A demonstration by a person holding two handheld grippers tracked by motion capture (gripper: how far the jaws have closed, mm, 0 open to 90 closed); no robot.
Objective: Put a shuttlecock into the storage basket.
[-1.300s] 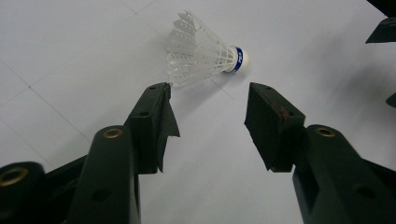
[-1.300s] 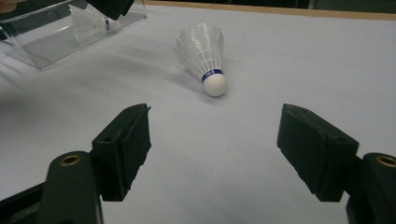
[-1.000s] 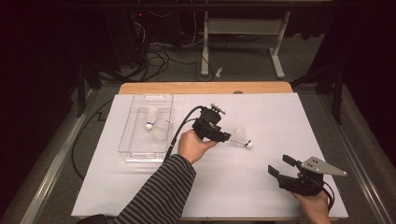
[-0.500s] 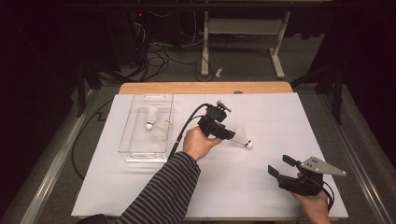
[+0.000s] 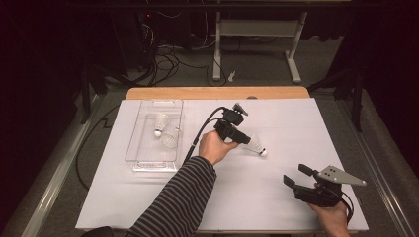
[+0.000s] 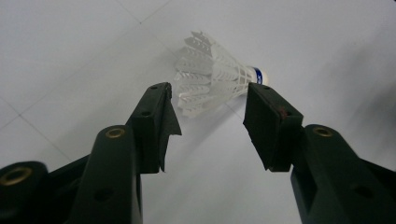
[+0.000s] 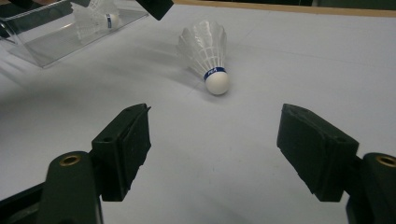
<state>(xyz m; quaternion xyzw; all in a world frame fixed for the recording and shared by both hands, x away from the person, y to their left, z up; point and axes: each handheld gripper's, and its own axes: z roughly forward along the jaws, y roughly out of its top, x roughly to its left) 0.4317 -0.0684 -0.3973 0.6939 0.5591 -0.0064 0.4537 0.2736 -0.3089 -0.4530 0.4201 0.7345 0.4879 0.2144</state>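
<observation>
A white shuttlecock with a blue band lies on its side on the white table, cork toward the right. My left gripper hovers open right at its feather end; in the left gripper view the skirt of the shuttlecock sits just beyond the gripper, apart from both pads. My right gripper rests open near the front right corner, pointing at the shuttlecock from a distance, with nothing inside the gripper.
A clear plastic tray stands at the left of the table with two shuttlecocks in it; the tray also appears in the right gripper view. A cable trails from the left gripper. A wooden table edge runs along the back.
The left gripper has crept a little to the right, closer to the loose shuttlecock. The right gripper has stayed put.
</observation>
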